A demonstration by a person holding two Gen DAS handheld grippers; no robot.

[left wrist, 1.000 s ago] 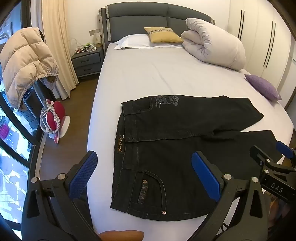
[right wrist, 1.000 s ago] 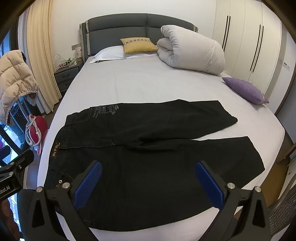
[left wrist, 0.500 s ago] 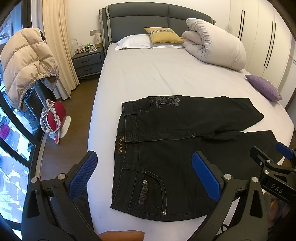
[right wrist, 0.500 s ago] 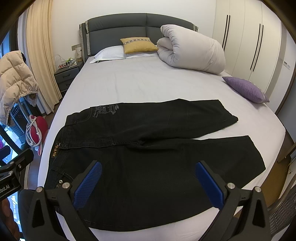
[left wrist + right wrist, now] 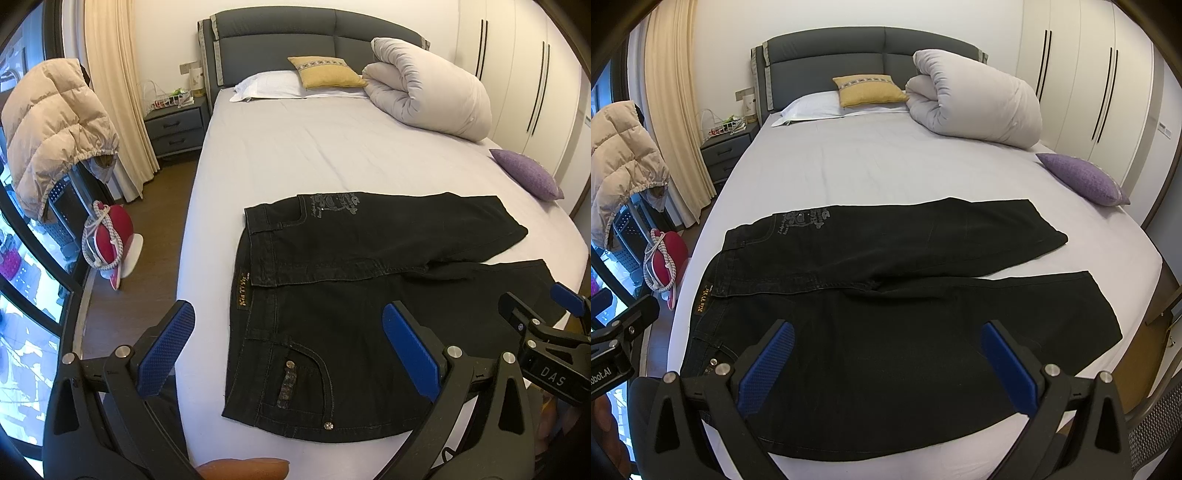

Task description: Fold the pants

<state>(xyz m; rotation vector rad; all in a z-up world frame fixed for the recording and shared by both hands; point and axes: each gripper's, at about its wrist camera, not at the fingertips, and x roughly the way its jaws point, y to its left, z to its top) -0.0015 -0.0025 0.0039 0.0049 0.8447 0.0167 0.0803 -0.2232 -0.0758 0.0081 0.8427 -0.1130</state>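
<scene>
I see the pants (image 5: 886, 332) flat and unfolded across the lower frame; all folding remains. My left gripper (image 5: 284, 347) and right gripper (image 5: 886, 365) hover spread, holding nothing.

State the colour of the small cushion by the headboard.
Mustard yellow cushion, clearest in the right wrist view.

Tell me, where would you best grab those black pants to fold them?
Probably the near leg's hem and the near waistband corner, approached from the bed's foot edge: the black pants lie flat, legs spread in a V, and both edges are free to pinch.
</scene>
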